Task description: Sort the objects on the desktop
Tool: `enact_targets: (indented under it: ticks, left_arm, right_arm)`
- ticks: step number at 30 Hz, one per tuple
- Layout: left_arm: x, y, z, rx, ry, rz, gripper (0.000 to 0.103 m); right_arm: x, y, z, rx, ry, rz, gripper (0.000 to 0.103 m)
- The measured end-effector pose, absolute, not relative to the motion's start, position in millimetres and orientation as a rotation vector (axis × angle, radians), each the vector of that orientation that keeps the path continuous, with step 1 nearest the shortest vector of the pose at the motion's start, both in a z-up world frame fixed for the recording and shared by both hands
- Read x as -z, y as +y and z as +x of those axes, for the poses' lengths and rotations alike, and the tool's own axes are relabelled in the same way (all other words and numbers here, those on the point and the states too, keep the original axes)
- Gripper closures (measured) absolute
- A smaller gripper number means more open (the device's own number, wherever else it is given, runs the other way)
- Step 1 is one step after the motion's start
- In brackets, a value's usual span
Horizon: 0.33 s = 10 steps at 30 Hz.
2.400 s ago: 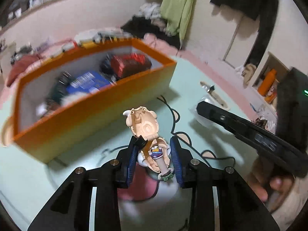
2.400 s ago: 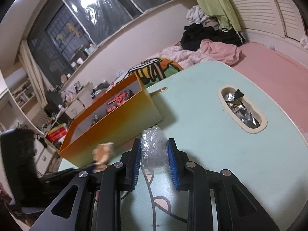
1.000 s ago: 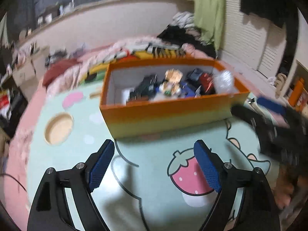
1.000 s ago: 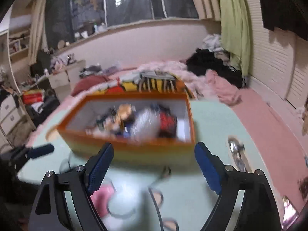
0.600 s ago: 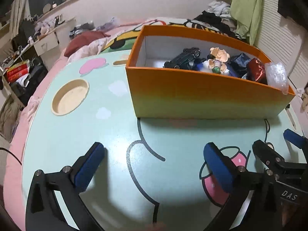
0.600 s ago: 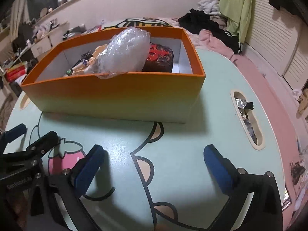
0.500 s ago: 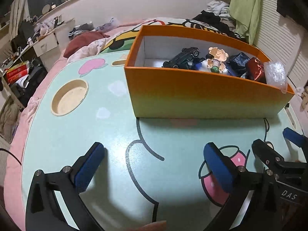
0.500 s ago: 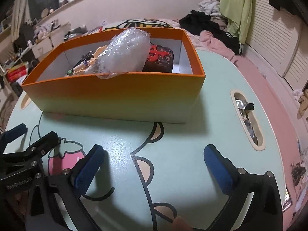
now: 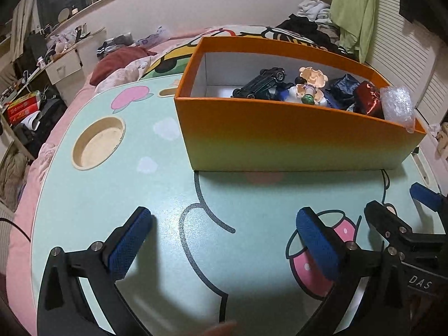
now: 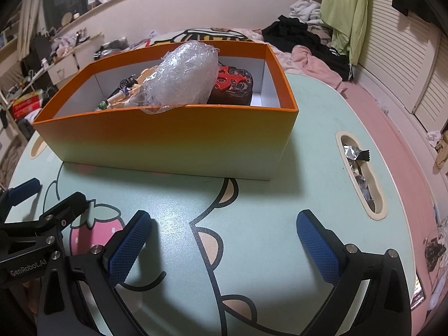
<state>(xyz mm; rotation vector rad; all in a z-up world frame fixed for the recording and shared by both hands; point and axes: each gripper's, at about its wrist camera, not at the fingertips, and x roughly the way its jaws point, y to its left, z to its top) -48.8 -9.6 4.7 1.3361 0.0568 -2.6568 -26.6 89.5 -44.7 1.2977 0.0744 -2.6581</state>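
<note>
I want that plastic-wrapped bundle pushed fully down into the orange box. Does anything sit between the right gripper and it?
Only the orange box's near wall; the bundle overhangs its rim. The right gripper is open and empty.

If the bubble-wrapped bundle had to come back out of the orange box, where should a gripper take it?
Probably from above, across the raised rounded end of the bubble-wrapped bundle. It lies slanted, with its lower end draped over the near wall of the orange box, so the high end stands free of the red-and-dark packet beside it.

Both wrist cams sit low and close over the table [image 9: 84,196], angled down, sharing the orange box [image 9: 280,140] [image 10: 168,145].
</note>
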Motion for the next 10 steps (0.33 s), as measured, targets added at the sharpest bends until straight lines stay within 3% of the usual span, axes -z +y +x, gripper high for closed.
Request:
enact_targets:
  ticks: [10]
  left_arm:
    - [-3.9,-7.5,-51.6,2.668,0.053,1.336,0.0]
  right_arm:
    - [45.4,89.2,-29.2,2.66,0.076,1.298,0.0]
